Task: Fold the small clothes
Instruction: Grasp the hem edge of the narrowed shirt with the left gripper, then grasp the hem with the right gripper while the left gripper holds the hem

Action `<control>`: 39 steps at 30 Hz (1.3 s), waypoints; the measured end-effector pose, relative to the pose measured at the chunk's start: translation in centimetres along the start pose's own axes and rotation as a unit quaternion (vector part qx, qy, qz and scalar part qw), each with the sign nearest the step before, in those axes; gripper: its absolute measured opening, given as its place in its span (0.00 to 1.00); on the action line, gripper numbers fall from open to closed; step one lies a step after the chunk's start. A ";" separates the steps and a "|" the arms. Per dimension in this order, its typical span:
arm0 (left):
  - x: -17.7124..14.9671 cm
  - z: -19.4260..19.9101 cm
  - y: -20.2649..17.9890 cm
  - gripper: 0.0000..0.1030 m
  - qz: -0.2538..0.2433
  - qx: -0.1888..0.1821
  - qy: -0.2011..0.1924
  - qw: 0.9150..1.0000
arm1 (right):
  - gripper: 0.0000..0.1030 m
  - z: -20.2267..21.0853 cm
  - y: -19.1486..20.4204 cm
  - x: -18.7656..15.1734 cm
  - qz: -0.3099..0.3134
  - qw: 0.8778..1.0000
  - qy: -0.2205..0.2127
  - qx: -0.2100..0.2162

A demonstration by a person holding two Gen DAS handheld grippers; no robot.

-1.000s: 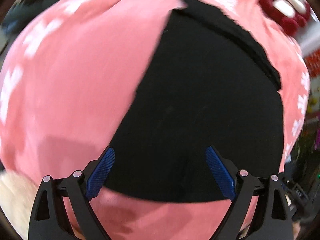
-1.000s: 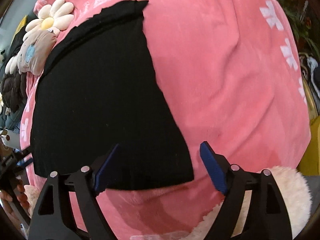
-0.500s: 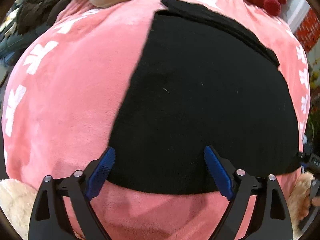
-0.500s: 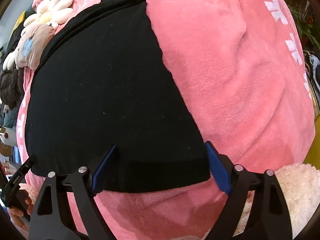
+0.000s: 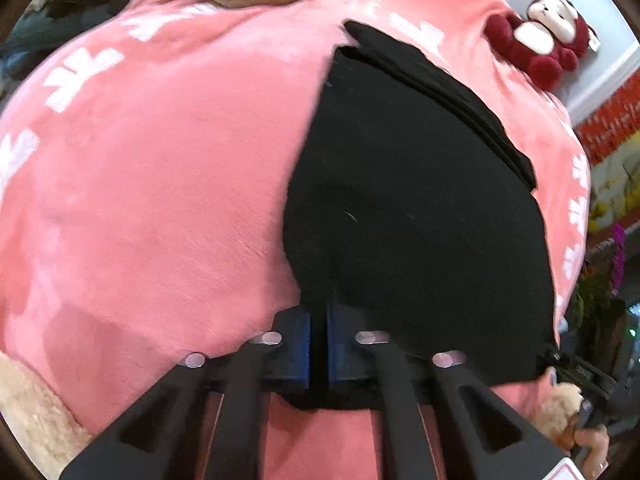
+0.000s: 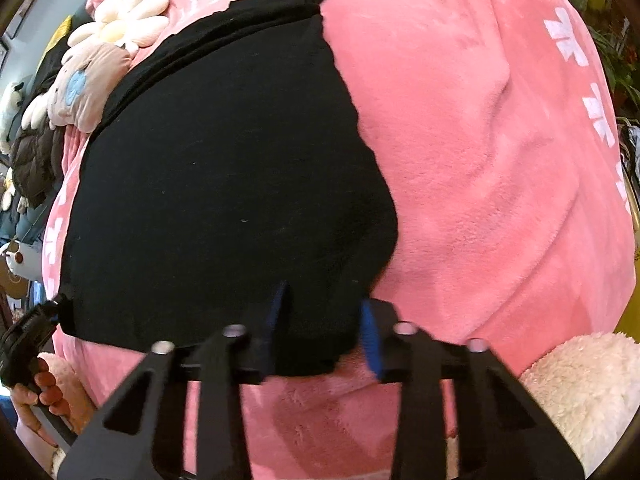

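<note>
While the left wrist view shows the left gripper clamped tight on the near left corner of the black garment spread on the pink blanket, with a red plush monkey beyond, only the right wrist view shows a daisy cushion. There the right gripper has its fingers narrowed around the garment's near right corner, a gap left between them. Half a second ago both grippers stood wide open over that hem.
</note>
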State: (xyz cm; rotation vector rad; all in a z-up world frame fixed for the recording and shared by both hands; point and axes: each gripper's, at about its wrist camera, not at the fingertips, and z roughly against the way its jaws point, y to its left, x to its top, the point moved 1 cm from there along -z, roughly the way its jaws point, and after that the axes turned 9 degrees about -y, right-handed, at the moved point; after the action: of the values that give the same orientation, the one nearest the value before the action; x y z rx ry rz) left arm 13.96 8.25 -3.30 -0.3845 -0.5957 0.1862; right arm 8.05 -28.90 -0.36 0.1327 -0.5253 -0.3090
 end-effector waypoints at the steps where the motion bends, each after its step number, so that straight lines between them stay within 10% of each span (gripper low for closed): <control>1: -0.1 0.2 -0.1 0.03 0.000 -0.003 0.000 1.000 | 0.10 0.1 0.3 0.0 0.004 1.000 0.000 0.000; 22: 1.3 7.6 -4.7 0.03 -0.072 0.034 0.044 0.996 | 0.07 7.7 -2.2 0.7 -0.023 0.999 -0.011 0.048; 39: -2.5 10.2 -2.6 0.05 -0.088 0.056 0.091 0.990 | 0.09 9.7 -4.5 -3.3 -0.017 0.995 0.073 0.062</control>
State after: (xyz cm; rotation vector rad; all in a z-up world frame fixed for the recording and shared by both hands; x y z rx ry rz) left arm 6.16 8.17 4.25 -0.2354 -0.4333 0.0143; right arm -0.77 -32.50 5.52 0.2818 -0.3975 -0.2976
